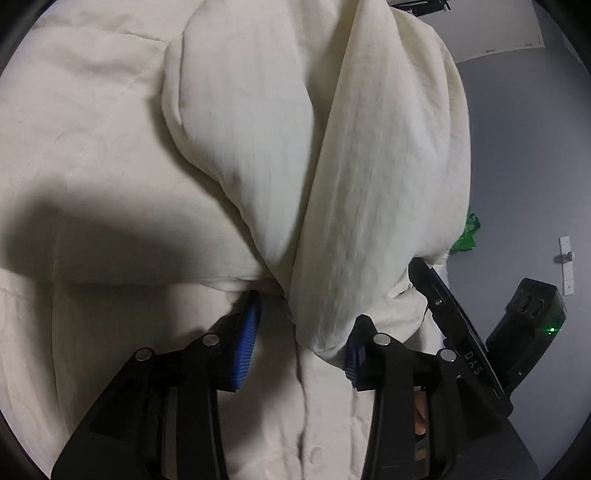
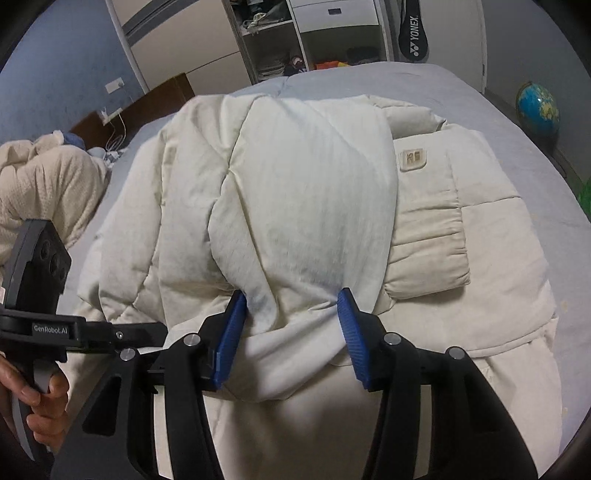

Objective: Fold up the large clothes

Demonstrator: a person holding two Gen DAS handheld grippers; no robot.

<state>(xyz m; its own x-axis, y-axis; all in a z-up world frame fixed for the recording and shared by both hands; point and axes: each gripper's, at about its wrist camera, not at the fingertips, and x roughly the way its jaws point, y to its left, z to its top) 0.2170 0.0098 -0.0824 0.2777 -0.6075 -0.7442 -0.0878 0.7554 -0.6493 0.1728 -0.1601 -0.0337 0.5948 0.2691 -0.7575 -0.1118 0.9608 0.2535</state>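
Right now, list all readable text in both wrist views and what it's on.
"YONEX" on the black racket bag hanging by the shelves.
"GenRobot.AI" on the black handheld device at left, right wrist view.
"DAS" on the black curved bar, left wrist view.
Beige stitched patch on the cream padded jacket: marks too blurred to read.

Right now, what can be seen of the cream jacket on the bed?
The cream jacket is quilted and puffy, with a matte fabric, lying on a grey-blue bed sheet. One layer is folded over its middle; a sleeve with a small patch lies beside that fold. Folds of it sit between the blue pads of both grippers, left and right.
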